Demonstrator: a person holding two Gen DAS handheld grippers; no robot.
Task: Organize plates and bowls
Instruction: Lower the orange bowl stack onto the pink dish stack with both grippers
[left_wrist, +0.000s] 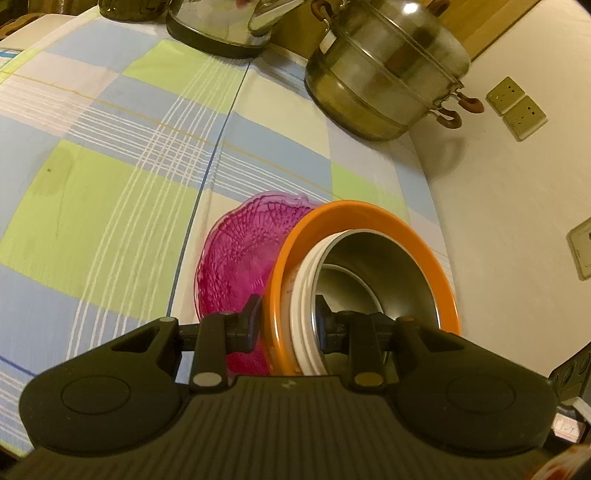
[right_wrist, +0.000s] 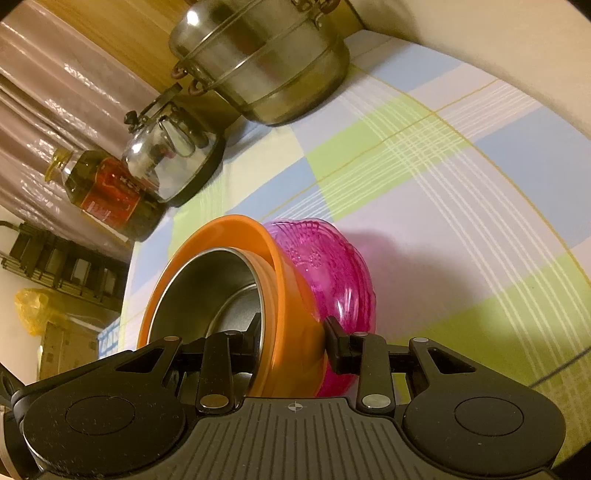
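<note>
**Both tools grip a nested stack of bowls above a checked table**

A stack of three nested bowls is held between two tools over a table (left_wrist: 110, 155) covered in a blue, green and white checked cloth. The outermost is a pink translucent patterned plastic bowl (left_wrist: 240, 254), next an orange plastic bowl with a wide rim (left_wrist: 369, 210), and innermost a stainless steel bowl with a white outer wall (left_wrist: 380, 266). The stack is tipped on its side, mouths facing sideways, and appears to be lifted just clear of the cloth, though contact cannot be ruled out.

The left tool (left_wrist: 286, 321) is pinching the stacked rims, one finger outside the orange wall, the other inside the steel bowl. The right tool (right_wrist: 293, 330) does the same from the opposite side, one finger inside the steel bowl, the other pressed where orange meets pink. Both tools point forward and slightly down, nearly level with the rims.

The plastic bowls are probably light, stiff and smooth; the steel one is heavier and slick, so it could slide out while tilted. Gripping across all nested rims looks the safest hold.

Behind stand a tiered steel steamer pot (left_wrist: 384, 70), a shiny steel kettle (right_wrist: 170, 158) and an oil bottle with a red label (right_wrist: 107, 192).
</note>
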